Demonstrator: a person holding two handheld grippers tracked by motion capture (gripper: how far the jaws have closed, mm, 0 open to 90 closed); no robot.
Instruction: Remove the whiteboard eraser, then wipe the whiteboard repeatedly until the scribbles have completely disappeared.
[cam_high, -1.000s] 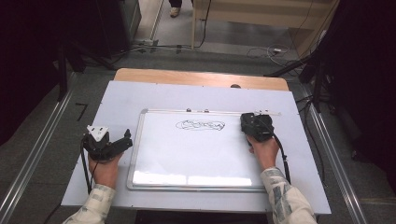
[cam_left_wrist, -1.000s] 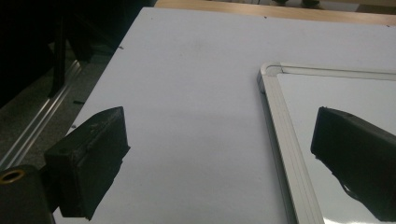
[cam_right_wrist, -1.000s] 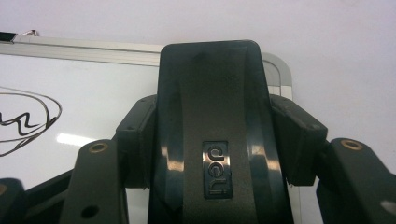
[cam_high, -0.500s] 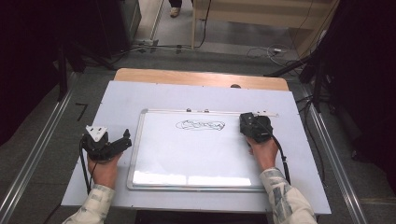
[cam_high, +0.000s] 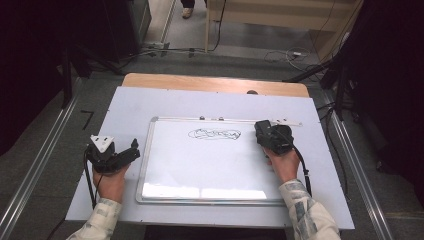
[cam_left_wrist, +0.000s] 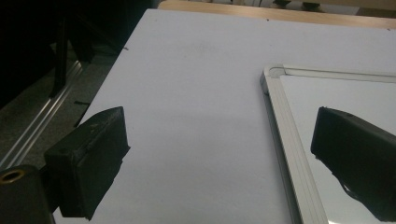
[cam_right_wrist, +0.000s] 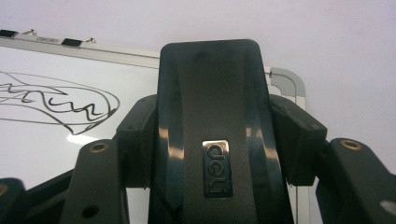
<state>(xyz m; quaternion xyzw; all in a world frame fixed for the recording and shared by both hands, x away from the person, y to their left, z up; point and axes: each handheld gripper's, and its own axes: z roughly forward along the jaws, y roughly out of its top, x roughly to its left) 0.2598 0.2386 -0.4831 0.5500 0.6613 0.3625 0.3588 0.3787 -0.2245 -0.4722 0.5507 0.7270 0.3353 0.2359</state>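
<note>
The eraser sits clamped between the right gripper jaws, over the whiteboard. The left gripper jaws stand spread, nothing between them.

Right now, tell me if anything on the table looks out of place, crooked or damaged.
Nothing stands out. The whiteboard lies flat and square on the table, with a black scribble near its top edge. The right gripper is shut on a black eraser; the left gripper rests open beside the board.

A pale table stands over grey floor with cables.
</note>
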